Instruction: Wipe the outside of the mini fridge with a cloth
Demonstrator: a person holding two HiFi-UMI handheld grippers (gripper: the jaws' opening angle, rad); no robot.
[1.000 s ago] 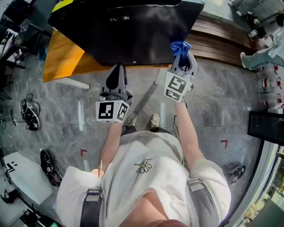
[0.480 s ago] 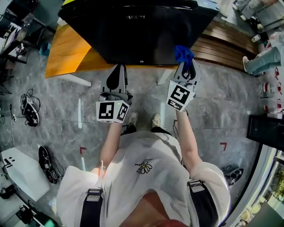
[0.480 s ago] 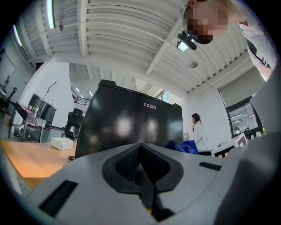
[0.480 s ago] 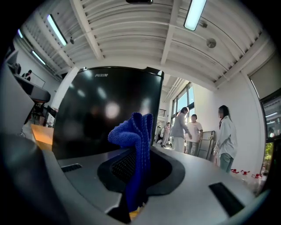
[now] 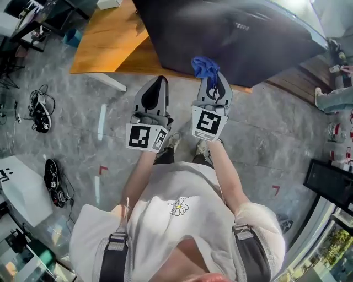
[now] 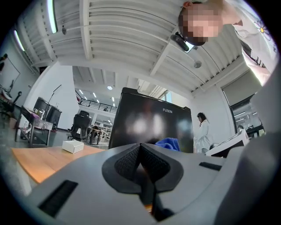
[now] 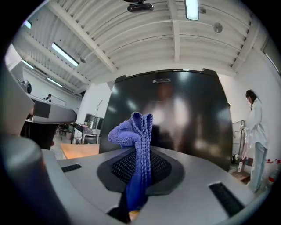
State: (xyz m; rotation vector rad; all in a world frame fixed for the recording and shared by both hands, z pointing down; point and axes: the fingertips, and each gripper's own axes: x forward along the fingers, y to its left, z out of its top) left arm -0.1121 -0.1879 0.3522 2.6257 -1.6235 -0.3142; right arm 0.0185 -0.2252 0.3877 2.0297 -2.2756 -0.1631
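Near the upper centre of the frame, our right tongs (image 5: 211, 82) clench the blue cloth (image 5: 204, 66) close before the black mini fridge (image 5: 242, 38) straight ahead, nearer it than our left tongs (image 5: 159, 83), pressed together on nothing.

Bright ceiling strip lights (image 7: 192, 9), reflections on glossy mini fridge (image 7: 184, 118), dark fisheye corners

The mini fridge (image 5: 237, 38) stands far, seemingly on the tabletop (image 5: 110, 44); the cloth (image 5: 205, 66) is just before it, the left gripper (image 5: 156, 88) to its left.
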